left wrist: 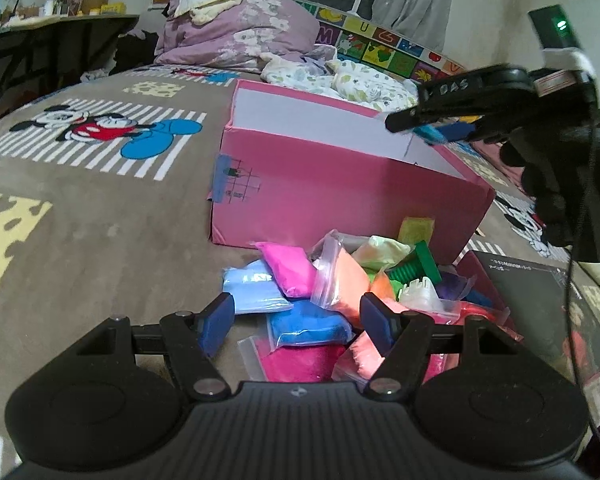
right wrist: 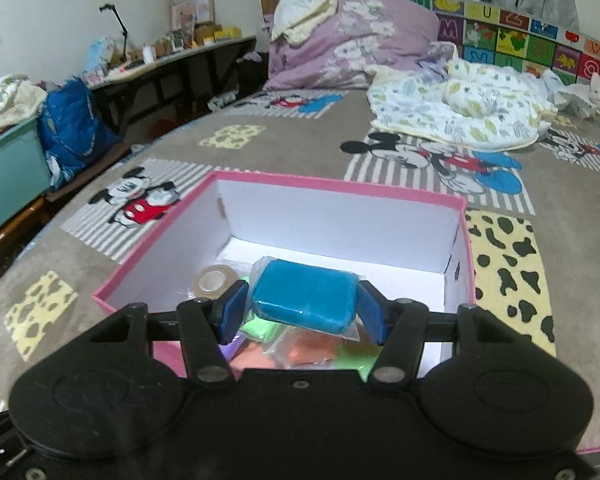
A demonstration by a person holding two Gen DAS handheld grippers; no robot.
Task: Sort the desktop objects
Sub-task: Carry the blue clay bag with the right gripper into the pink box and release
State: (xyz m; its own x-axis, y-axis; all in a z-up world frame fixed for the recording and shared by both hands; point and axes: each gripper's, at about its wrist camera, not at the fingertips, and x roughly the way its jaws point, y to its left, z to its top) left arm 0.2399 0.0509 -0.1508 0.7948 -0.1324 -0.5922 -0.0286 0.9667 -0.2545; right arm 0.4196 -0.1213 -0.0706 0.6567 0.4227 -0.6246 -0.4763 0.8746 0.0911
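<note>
A pink box (left wrist: 340, 184) with a white inside stands on the bed. My right gripper (right wrist: 303, 312) is shut on a teal clay bag (right wrist: 306, 296) and holds it over the open box (right wrist: 340, 184); it also shows in the left wrist view (left wrist: 432, 122) above the box's right end. Inside the box lie a tape roll (right wrist: 214, 280) and several green, orange and pink clay bags (right wrist: 304, 350). My left gripper (left wrist: 300, 320) is open and empty, low over a pile of clay bags: light blue (left wrist: 252, 290), magenta (left wrist: 290, 270), blue (left wrist: 308, 326), orange (left wrist: 346, 284).
A green plastic screw toy (left wrist: 414, 266) and a white toy piece (left wrist: 420, 294) lie in the pile. A dark box lid (left wrist: 540, 308) lies at the right. Purple bedding (left wrist: 240, 32) and a leaf-print blanket (right wrist: 460, 108) lie behind the box. A cluttered desk (right wrist: 172, 56) stands far left.
</note>
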